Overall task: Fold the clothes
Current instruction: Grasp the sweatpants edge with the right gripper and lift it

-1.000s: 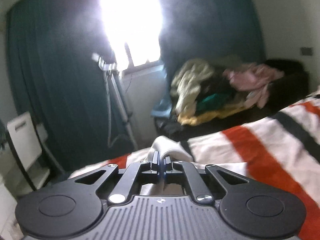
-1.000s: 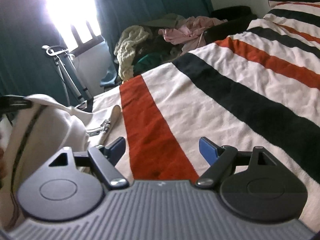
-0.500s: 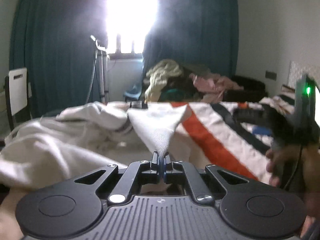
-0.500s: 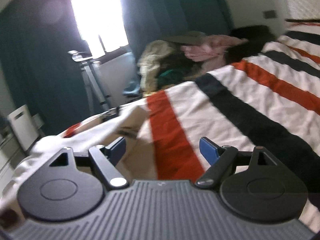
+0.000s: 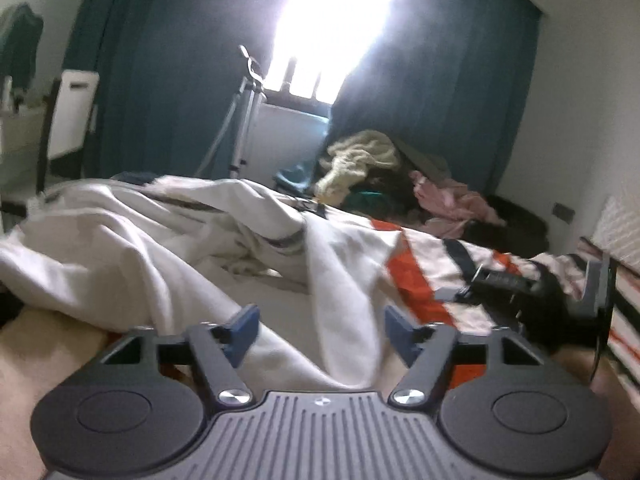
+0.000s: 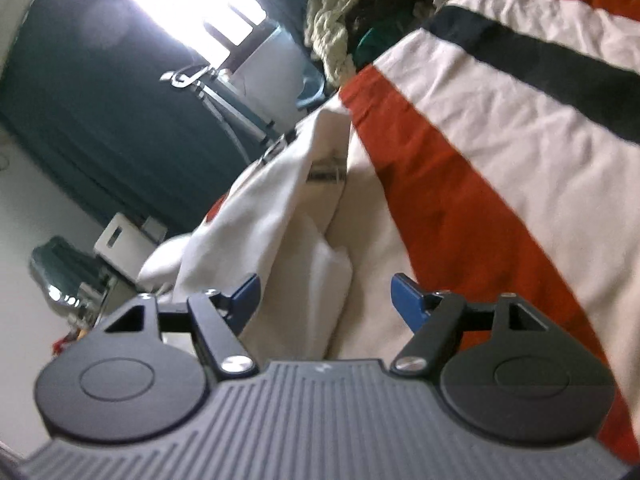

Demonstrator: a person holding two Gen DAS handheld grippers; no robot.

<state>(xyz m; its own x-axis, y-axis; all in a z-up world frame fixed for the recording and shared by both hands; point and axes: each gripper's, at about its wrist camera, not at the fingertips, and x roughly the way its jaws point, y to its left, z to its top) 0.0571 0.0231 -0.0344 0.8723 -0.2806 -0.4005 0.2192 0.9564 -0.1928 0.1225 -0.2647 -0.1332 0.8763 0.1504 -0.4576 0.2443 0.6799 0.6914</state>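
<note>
Dark teal curtains (image 5: pixel 180 80) with a bright window gap stand behind a bed covered by a white blanket with orange and black stripes (image 6: pixel 500 128), and a pile of mixed clothes (image 5: pixel 380 168) lies at 1 o'clock in the left wrist view. On this blanket a crumpled white cotton garment (image 5: pixel 168 248) spreads toward 10 o'clock. The left gripper (image 5: pixel 320 330) is opening, a fold of the garment loose between its spread jaws; the right gripper (image 6: pixel 326 298) is closing, jaws apart, white cloth between, not pinched.
</note>
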